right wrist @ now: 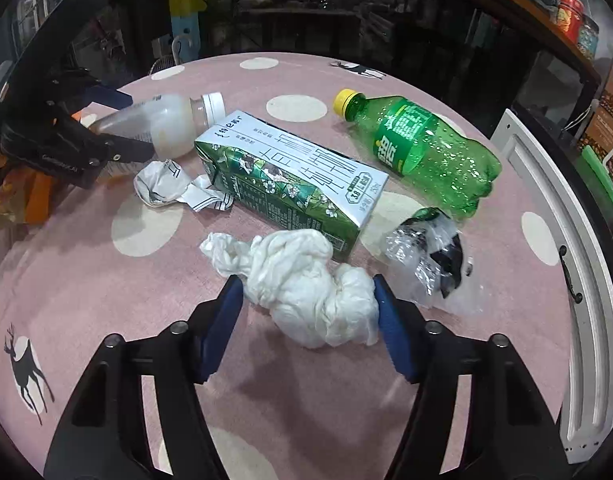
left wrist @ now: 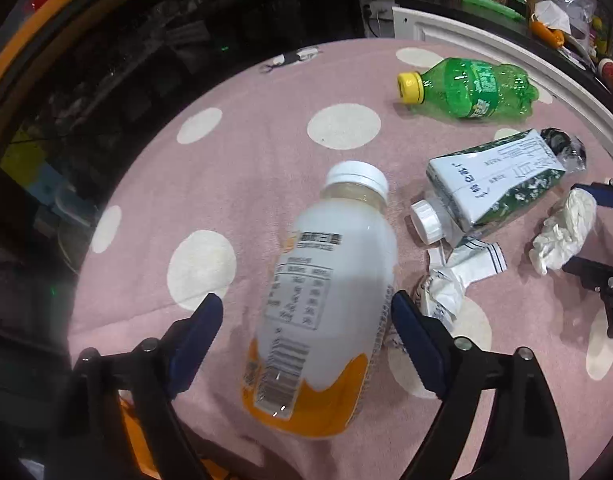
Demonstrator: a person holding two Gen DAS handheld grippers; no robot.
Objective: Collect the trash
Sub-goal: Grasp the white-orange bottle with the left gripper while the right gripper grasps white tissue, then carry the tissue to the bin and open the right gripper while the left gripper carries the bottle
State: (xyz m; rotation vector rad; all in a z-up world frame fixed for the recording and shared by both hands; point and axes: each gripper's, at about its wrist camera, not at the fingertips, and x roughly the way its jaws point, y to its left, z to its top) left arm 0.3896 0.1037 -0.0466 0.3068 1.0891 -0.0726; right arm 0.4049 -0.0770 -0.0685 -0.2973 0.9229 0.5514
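Straddling a white-capped milky bottle (left wrist: 326,300), the left gripper (left wrist: 306,320) has its blue fingers (left wrist: 198,340) spread. The right pad sits at the bottle's side, the left pad stands apart; no firm pinch visible. Bottle lies on its side on the pink dotted cloth (left wrist: 246,120), cap pointing far.

Right gripper (right wrist: 308,320) brackets a crumpled white tissue (right wrist: 306,292), fingers (right wrist: 394,340) spread. The right pad touches the wad, the left pad is just beside it; can't tell if it's squeezing yet.

Between the two, near the middle: green-white carton (right wrist: 290,184) on its side, crumpled paper wrapper (right wrist: 170,188) at its left end. Green soda bottle (right wrist: 422,152) with yellow cap lies far right. Clear-black plastic wrapper (right wrist: 430,256) sits right of the tissue, near the carton's end. White frame (right wrist: 578,280) runs along the cloth's right edge.
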